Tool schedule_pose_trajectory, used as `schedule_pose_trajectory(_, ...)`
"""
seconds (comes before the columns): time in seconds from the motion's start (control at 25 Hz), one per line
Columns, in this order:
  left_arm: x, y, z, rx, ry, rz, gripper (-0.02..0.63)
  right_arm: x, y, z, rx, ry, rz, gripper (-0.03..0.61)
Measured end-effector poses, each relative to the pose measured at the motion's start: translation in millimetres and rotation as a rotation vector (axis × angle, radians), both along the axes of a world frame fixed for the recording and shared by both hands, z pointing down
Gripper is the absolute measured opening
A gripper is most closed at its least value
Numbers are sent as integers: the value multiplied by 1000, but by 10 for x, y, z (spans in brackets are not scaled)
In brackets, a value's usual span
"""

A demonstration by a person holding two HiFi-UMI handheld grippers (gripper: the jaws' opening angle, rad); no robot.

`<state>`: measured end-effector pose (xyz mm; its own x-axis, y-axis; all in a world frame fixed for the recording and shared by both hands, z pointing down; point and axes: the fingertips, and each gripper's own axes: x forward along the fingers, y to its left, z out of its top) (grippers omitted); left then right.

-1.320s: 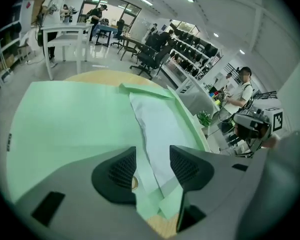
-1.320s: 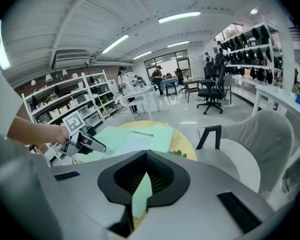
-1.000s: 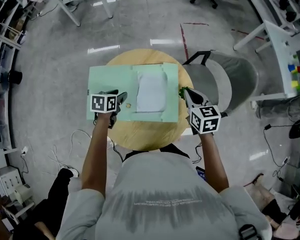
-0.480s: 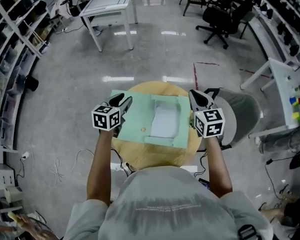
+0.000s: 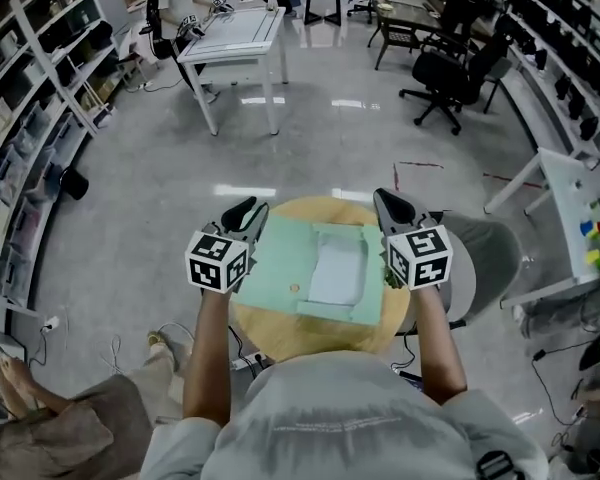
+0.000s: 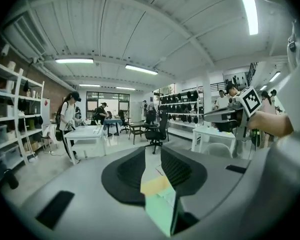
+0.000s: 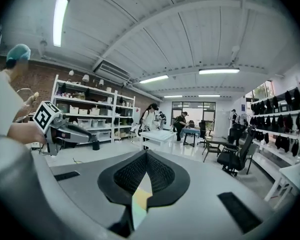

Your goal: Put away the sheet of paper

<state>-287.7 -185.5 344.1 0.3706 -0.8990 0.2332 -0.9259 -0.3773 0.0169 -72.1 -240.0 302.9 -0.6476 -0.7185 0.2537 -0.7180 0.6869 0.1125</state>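
Observation:
An open green folder (image 5: 280,268) lies on the round wooden table (image 5: 280,333), with the white sheet of paper (image 5: 335,273) flat in its right half. Both grippers are raised above the table and level with each other. My left gripper (image 5: 248,208) hovers over the folder's left edge; its jaws are closing, with a narrow gap and nothing between them. My right gripper (image 5: 385,200) hovers over the folder's right edge, its jaws shut and empty. In the left gripper view, the folder (image 6: 160,211) shows through the gap of the left gripper (image 6: 151,149).
A grey chair (image 5: 480,258) stands right of the table. Farther off are a white table (image 5: 235,33) with a person (image 5: 175,8) beside it, shelves (image 5: 30,88) along the left and black office chairs (image 5: 445,73). Another person (image 5: 50,428) is at lower left.
Both grippers have risen from the folder's side edges on the table to a level hover above it. The left jaws have narrowed. The folder and sheet stay put.

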Motion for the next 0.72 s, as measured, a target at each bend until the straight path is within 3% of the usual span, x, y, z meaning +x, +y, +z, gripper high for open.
schedule_pose_trajectory(0.24,-61,-15,-304,65,-30,-27,35,-197,47,-221,77,66,-86,29)
schedule_pose_trajectory(0.44,9,6,-433,106,-155,-22,20,-265,74,-357,124,100,-100,29)
schedule_pose_trajectory(0.72,94,72,-713,143,-150,-15,20,-308,150,-527,146,93,-134,29)
